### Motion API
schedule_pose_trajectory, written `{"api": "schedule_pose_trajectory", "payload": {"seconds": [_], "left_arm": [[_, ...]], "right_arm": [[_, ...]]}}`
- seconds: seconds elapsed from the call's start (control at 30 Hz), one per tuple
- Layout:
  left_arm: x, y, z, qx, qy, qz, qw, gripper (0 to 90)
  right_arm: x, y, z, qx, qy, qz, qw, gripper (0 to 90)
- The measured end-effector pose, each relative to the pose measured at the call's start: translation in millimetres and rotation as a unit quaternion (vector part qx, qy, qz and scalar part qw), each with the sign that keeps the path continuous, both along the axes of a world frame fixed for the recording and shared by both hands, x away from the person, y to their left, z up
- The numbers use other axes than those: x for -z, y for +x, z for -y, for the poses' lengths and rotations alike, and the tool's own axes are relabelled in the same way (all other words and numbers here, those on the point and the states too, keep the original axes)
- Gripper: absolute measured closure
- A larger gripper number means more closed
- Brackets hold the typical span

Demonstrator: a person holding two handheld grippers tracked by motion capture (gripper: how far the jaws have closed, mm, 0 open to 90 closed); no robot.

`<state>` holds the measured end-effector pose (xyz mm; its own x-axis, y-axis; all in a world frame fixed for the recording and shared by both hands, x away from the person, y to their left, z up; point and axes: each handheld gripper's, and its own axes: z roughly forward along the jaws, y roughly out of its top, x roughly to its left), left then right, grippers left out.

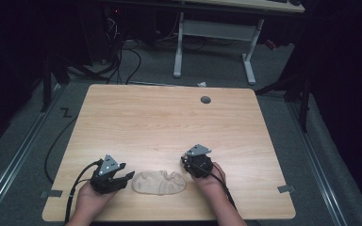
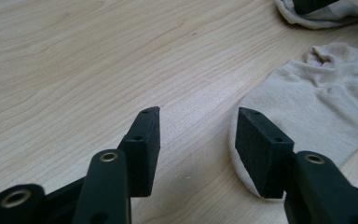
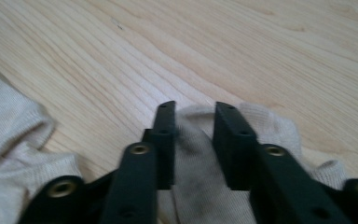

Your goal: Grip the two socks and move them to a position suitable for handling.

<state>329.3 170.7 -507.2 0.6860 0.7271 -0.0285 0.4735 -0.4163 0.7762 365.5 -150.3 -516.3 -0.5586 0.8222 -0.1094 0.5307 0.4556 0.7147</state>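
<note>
The table [image 1: 169,117] was a rectangular slab with rounded corners, its top a pale wood-grain laminate, smooth and matt, with a small grey round cap [image 1: 205,100] set near the far edge. Around it lay grey carpet, largely lost in shadow.

A beige sock [image 1: 160,182] lay flat near the front edge of the table, between the two hands. It was a soft, finely ribbed knit, low-cut, rounded at the toe and puckered at the opening. In the right gripper view a second fold of the same knit lay under and between the jaws; whether this was a separate sock or part of the first could not be determined.

The left gripper [image 1: 122,178] rested just beside the toe end, its black, blocky jaws spread apart with bare table between them; the right-hand jaw overlapped the sock's edge in the left gripper view, contact uncertain. The right gripper [image 3: 194,140] stood at the sock's other end, jaws parted with knit in the gap, the pads not visibly pressing. Its lower body was cut off by the frame.
</note>
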Motion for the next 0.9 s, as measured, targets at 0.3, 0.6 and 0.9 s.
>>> {"api": "schedule_pose_trajectory", "payload": {"seconds": [0.3, 0.6, 0.9], "left_arm": [[-0.9, -0.4, -0.2, -0.001, 0.0, 0.002, 1.0, 50.5], [-2.4, 2.0, 1.5, 0.001, -0.006, 0.004, 1.0, 50.5], [-5.9, 11.7, 12.6, 0.005, -0.008, 0.011, 0.9999, 50.5]], "right_arm": [[-17.5, -9.3, 19.6, 0.004, 0.044, 0.034, 0.9984, 86.0], [-26.6, -21.8, 50.0, 0.024, 0.074, 0.051, 0.9956, 85.4], [-25.3, -36.1, 79.1, 0.053, 0.08, 0.055, 0.9939, 84.9]]}}
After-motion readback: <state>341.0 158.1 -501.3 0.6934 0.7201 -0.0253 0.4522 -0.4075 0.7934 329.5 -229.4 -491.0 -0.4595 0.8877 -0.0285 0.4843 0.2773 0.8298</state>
